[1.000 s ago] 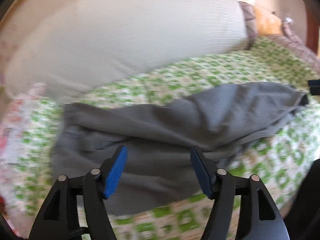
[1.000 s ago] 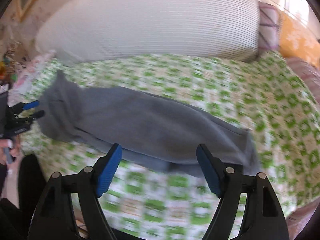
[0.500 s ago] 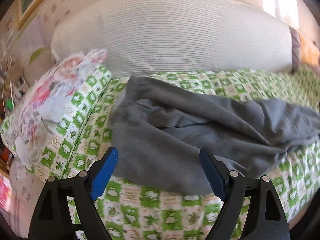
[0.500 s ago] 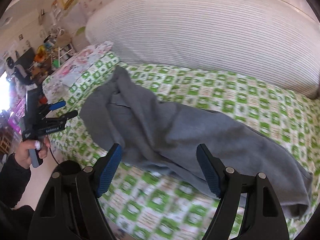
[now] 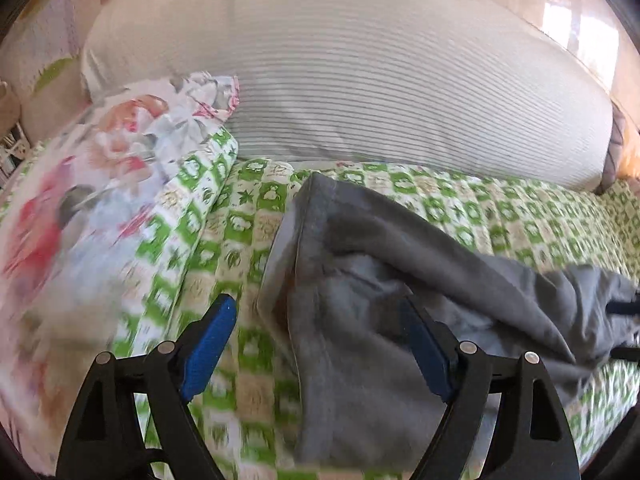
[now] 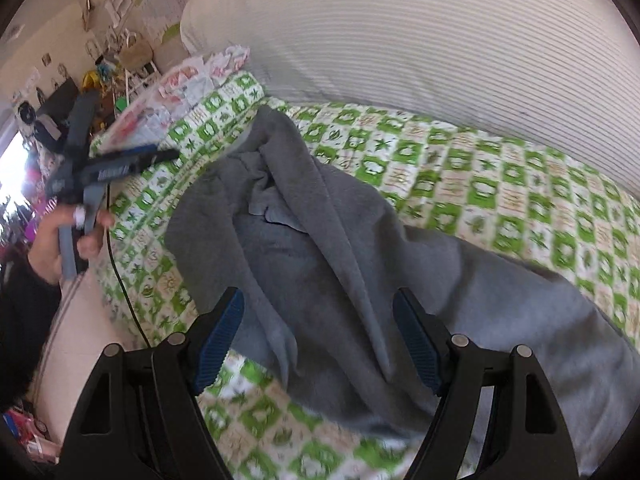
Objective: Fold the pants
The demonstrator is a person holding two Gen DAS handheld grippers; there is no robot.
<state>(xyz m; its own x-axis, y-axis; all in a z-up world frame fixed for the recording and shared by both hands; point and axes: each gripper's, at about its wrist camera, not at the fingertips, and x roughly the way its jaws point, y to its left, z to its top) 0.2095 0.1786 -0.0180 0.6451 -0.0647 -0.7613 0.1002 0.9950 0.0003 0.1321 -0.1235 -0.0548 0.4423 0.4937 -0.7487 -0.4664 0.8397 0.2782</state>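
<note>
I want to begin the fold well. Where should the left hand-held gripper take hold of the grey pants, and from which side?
Probably the waistband edge of the pants, approached from the pillow side. That hem lies as a straight, thick edge facing the floral pillow, already between the open left hand-held gripper fingers; the middle is bunched.

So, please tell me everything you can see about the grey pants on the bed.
The grey pants look like soft, thick sweatpants of fleece-like cloth. They lie unfolded and rumpled on the green-and-white patterned bedsheet, stretched across it with long creases and one layer lapped over another. One end with a stitched hem lies near the floral pillow. Both the left gripper and the right gripper are open over the cloth, and neither one holds it.
</note>
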